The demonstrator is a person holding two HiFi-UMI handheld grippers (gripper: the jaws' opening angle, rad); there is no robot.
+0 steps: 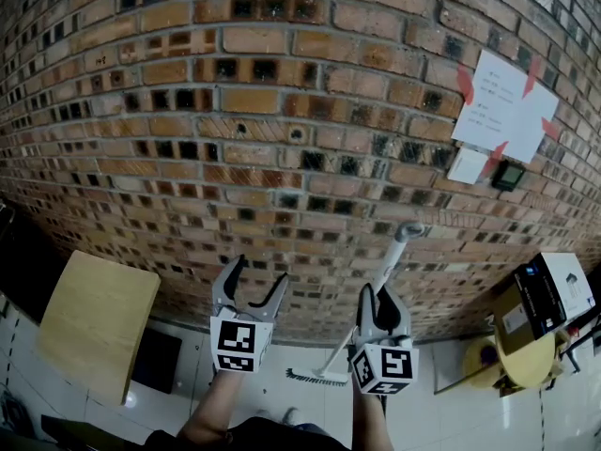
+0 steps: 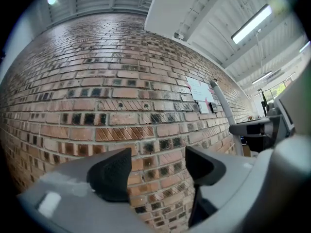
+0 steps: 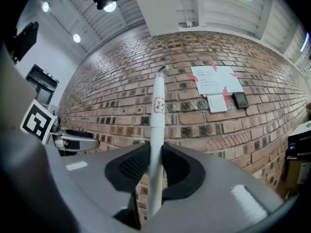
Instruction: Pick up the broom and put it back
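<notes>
Brick wall (image 1: 282,83) fills the background; in front of it the right gripper (image 3: 155,166) has its jaws clamped on the white handle of the broom (image 3: 156,125), which slants up toward the wall, its bristle head (image 1: 315,378) low near the tiled floor (image 1: 451,421). Beside it, the left gripper (image 2: 158,171) holds nothing, jaws apart

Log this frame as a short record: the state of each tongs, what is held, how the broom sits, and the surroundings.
left tongs: open, empty, facing the wall
right tongs: shut on the broom handle
broom: tilted, head low by the floor, contact unclear; handle top leans towards the wall
wall: brick, notes taped at right
table: wooden, at left
</notes>
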